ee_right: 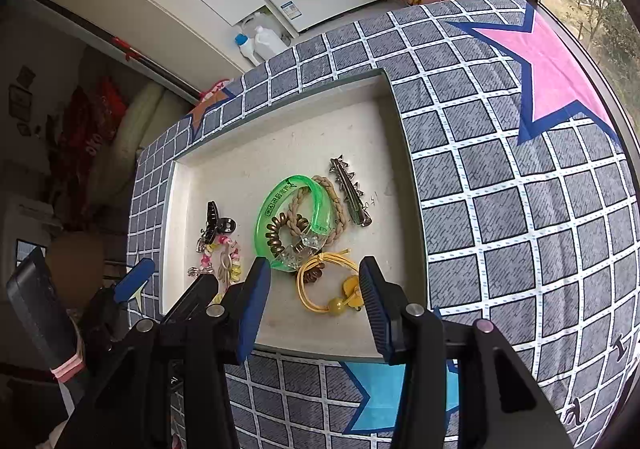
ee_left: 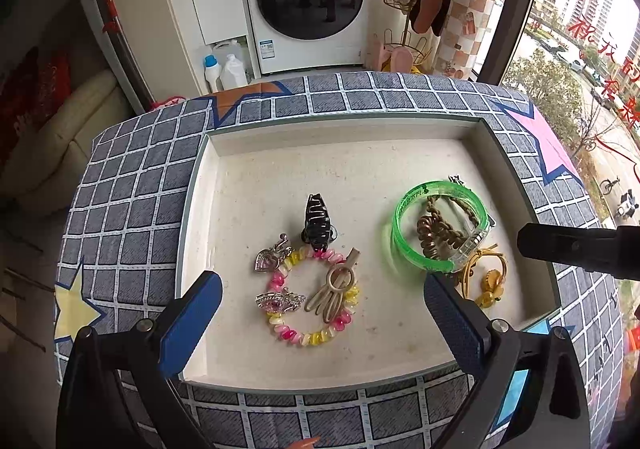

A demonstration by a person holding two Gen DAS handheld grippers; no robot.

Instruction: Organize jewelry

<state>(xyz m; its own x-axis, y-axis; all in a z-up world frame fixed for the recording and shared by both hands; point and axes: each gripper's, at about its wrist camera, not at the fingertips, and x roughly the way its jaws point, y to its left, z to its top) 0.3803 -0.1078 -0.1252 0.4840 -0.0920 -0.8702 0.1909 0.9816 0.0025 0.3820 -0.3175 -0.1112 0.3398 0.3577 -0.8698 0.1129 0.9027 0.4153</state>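
Both grippers' fingers (ee_left: 192,319) spread, holding nothing; green bangle (ee_right: 298,221) lettering unreadable.

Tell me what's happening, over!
Left gripper open over pink-yellow bracelet. Right gripper open, empty, above yellow hair tie. Nothing blocking.

Left gripper (ee_left: 322,319) jaws wide apart over the beaded bracelet (ee_left: 316,295) — nothing held — in the tray (ee_left: 400,161).
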